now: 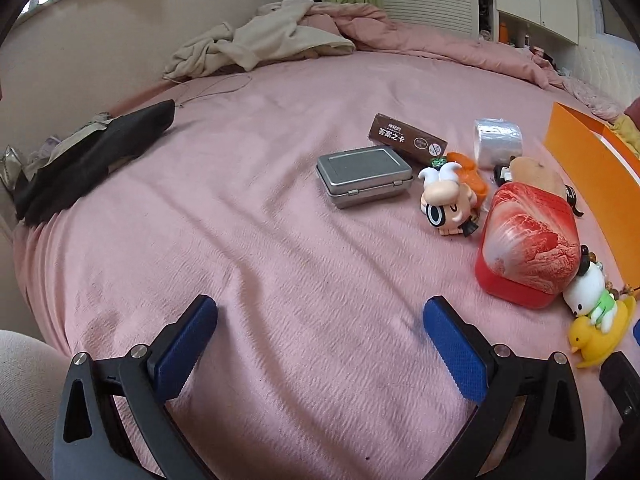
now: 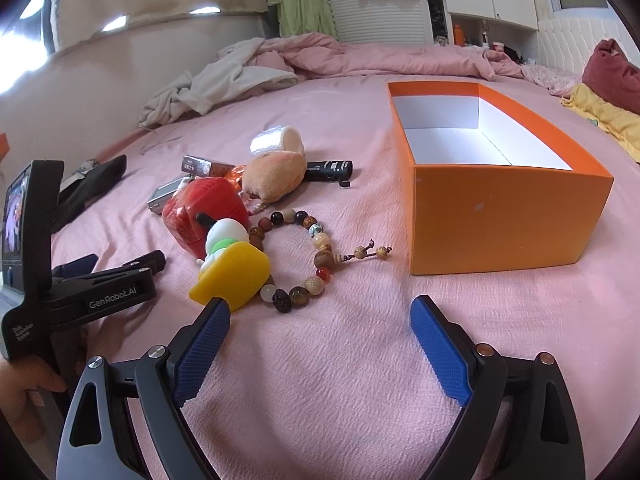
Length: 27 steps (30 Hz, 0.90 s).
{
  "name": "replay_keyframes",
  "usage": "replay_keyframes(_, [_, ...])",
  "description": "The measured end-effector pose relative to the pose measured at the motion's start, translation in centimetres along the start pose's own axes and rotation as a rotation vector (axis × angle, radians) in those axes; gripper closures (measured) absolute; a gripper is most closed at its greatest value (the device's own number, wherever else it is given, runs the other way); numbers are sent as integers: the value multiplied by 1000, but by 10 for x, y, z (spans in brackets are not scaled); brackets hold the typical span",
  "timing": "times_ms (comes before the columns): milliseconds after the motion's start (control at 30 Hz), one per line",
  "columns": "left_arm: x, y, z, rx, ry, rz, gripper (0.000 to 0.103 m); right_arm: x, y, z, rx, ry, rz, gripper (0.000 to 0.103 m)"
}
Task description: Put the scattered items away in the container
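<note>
A: Where's the stuff that has to go away?

B: In a loose heap on the pink bedspread (image 2: 320,360), just left of the orange box (image 2: 496,220). The box stands open with a white inside, and nothing shows in it.

A: What's nearest?

B: The bead bracelet (image 2: 304,256), lying in a ring, and the yellow duck toy (image 2: 232,276) with a small white figure on top, touching the bracelet's left side. Behind them are a red box (image 1: 528,248) with a meat print, a metal tin (image 1: 364,176), a big-headed cartoon figure (image 1: 448,204), a brown card pack (image 1: 404,138), a roll of clear tape (image 1: 498,138), a tan plush (image 2: 274,176) and a black tube (image 2: 330,170).

A: How would they handle?

B: I'd guess the bracelet is light and floppy, its round glossy beads apt to slip, so pinch across the strand. The duck looks like soft rubber, squeezable at the body. The tin looks stiff and smooth, best taken across its short sides. The plush gives anywhere.

A: And the claws?

B: Both spread wide, holding nothing. The left gripper (image 1: 320,320) hangs over bare bedspread, well left of the heap. The right gripper (image 2: 320,320) sits just in front of the duck and bracelet, its left blue ribbed pad (image 2: 204,352) right beside the duck.
</note>
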State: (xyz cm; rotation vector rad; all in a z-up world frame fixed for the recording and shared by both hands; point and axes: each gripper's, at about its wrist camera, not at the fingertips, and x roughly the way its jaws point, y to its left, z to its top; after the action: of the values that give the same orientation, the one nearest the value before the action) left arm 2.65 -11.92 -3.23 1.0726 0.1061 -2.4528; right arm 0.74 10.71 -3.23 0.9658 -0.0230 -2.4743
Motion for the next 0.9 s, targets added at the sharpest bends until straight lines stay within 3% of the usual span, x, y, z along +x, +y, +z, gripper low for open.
replay_keyframes(900, [2,-2,2,20,-25,51,0,0,4,-1,-12,-5,-5,10])
